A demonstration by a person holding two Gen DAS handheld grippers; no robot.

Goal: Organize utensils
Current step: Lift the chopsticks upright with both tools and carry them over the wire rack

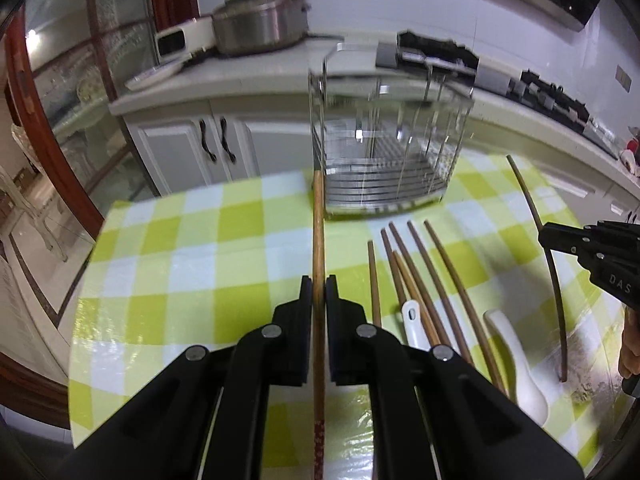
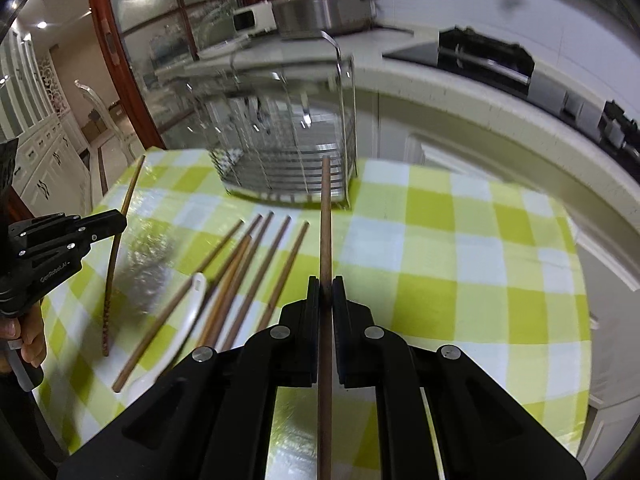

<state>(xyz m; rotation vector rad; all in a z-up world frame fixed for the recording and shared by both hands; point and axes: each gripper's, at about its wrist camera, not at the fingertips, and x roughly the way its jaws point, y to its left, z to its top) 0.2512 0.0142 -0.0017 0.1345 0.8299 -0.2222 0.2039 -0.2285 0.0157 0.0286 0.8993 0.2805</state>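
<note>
A round table (image 1: 192, 240) under a green-and-white checked cloth is shown, with a wire utensil rack (image 1: 384, 160) standing at its far edge. The left gripper (image 1: 319, 292) is clenched on a light wooden chopstick (image 1: 318, 232), which is held lengthwise between the fingers (image 1: 306, 300) with its tip directed toward the rack's left corner. The right gripper (image 2: 326, 292) is likewise closed on a darker chopstick (image 2: 326, 220), its tip aimed at the rack's front. Both chopsticks appear lifted clear of the table. Near the middle of the table, between the two grippers, a loose fan of chopsticks (image 1: 416, 280) is left lying, together with two white ceramic spoons (image 1: 516, 360). As far as the blurred views allow, nothing is seen inside the rack. The task is therefore judged to be at an early stage: two chopsticks are in transit, and the remaining chopsticks and both spoons are yet to be placed.
</note>
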